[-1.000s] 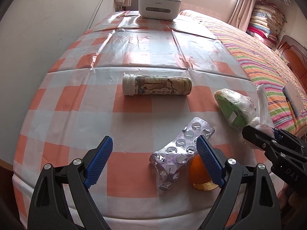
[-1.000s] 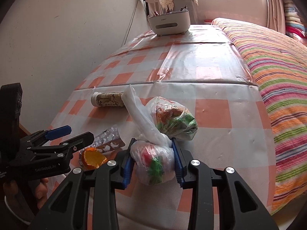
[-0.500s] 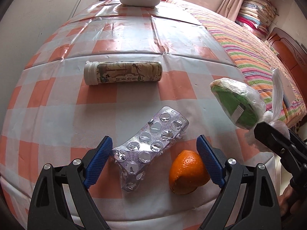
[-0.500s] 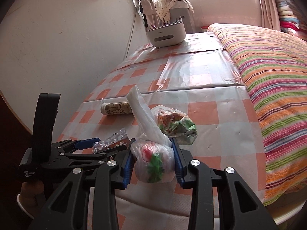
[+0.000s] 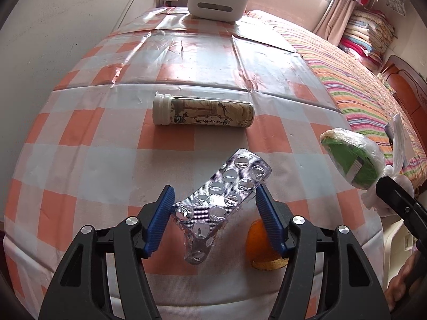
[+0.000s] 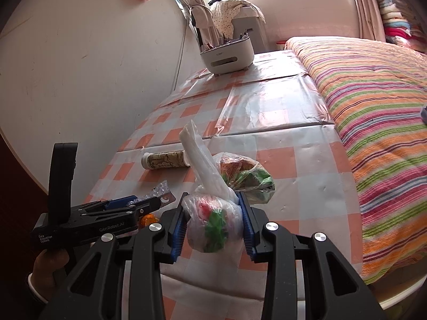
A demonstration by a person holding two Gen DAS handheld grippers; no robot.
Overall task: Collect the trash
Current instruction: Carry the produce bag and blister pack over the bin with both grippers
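Item 1, blister pack: empty, crumpled foil; lying slantwise on the checked tablecloth near the front edge; bracketed by the left gripper, whose jaws have just been closing around it; both pads are seen at its edges, but a firm grasp cannot be told.

Item 2, orange peel: lying just beside the pack, partly hidden behind the left gripper's outer finger; not held.

Item 3, tube: lying on its side further back on the cloth, white cap to the left; untouched.

Item 4, tied plastic bag: filled with wrappers; clenched between the pads of the right gripper; held above the table's front edge.

Item 5, white caddy: at the far end of the table; not counted as trash.

Step in hand: pickup of the blister pack is judged under way. Next move: the closing is to be finished, then the pack lifted; care is called for, as thin foil may slip or buckle.
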